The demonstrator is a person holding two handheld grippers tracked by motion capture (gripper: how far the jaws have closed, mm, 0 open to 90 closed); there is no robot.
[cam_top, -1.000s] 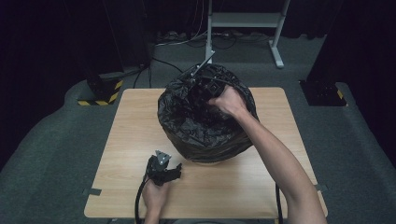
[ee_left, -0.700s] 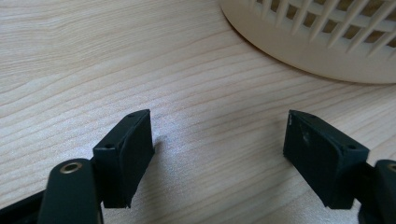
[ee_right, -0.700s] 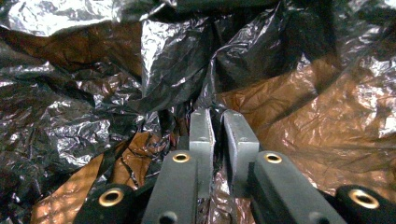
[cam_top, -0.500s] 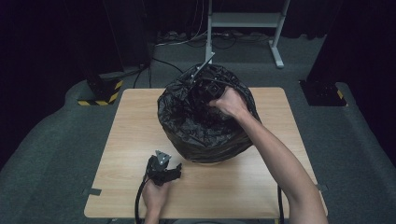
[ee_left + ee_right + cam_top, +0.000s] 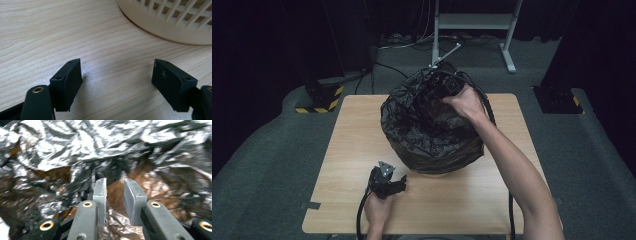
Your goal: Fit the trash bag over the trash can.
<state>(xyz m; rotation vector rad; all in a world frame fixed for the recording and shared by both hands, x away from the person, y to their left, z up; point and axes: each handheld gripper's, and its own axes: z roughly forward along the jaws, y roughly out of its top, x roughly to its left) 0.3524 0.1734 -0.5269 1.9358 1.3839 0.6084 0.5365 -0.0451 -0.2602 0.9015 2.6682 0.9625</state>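
Your left claw (image 5: pixel 388 184) rests low on the wooden counter (image 5: pixel 347 150), jaws spread wide with nothing between them, just short of the cream slatted basket (image 5: pixel 175 22). Farther off, your right claw (image 5: pixel 114 192) hangs over the black bag (image 5: pixel 432 135) lining that basket, its jaws just parted a little, gripping nothing. No writing is legible.

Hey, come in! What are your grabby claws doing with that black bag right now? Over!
Right gripper jaws just opened, apart over the bag, nothing pinched. Left gripper open, resting on the table. Basket lined; nothing in the way.
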